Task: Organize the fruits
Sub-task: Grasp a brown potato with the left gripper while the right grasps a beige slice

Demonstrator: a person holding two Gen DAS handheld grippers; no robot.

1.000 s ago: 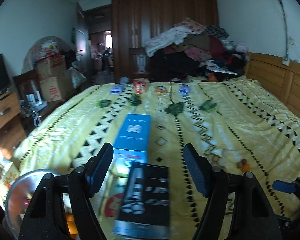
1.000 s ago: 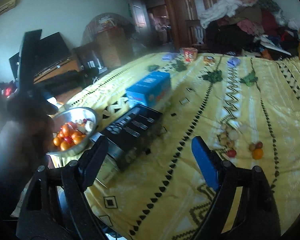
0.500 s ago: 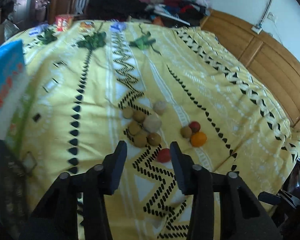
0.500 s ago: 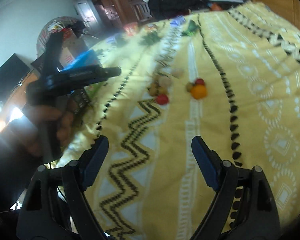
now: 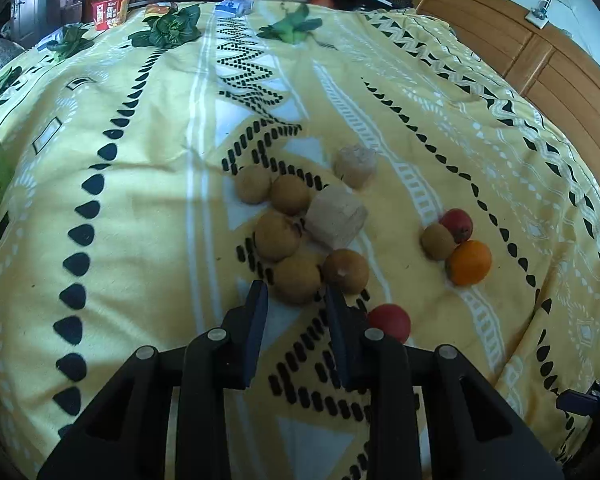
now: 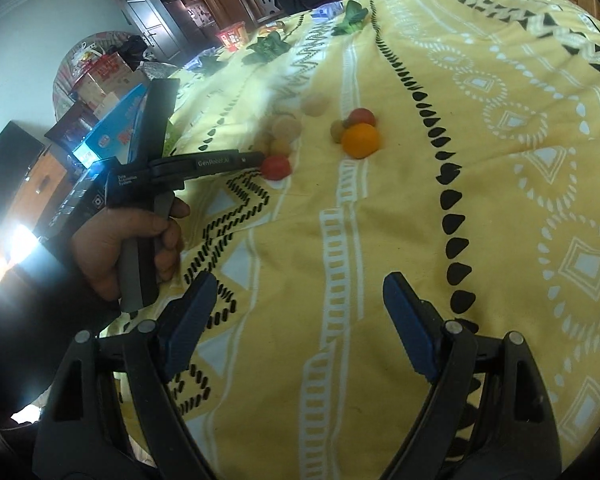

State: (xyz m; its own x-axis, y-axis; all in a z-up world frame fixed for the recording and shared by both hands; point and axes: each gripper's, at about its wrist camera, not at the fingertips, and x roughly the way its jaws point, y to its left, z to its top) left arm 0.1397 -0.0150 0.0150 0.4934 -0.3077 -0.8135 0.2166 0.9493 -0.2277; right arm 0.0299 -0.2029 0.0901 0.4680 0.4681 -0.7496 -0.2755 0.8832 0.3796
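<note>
Several brown round fruits (image 5: 296,280) and two pale chunks (image 5: 334,218) lie clustered on the yellow patterned bedspread (image 5: 140,200). To the right, an orange (image 5: 470,262), a small red fruit (image 5: 456,224) and a brown one (image 5: 438,240) touch each other. A red tomato (image 5: 390,322) lies by my left gripper's right finger. My left gripper (image 5: 296,290) points down at the nearest brown fruit. Its jaws are closing, the fruit's near edge sits between the tips, and I see no pad pressing on it. My right gripper (image 6: 299,280) hovers open over bare bedspread, short of the orange (image 6: 360,140).
Leafy greens (image 5: 168,28) and a red snack cup (image 5: 110,10) lie at the bed's far end. A wooden headboard (image 5: 560,64) runs along the right. A blue box (image 6: 116,128) and a dark box sit left of the fruit. A person's hand (image 6: 124,240) holds the left gripper.
My left gripper swung away from the boxes, dropped toward the fruit cluster, and its jaws narrowed a lot. The right gripper tilted down over the bedspread, still wide.
</note>
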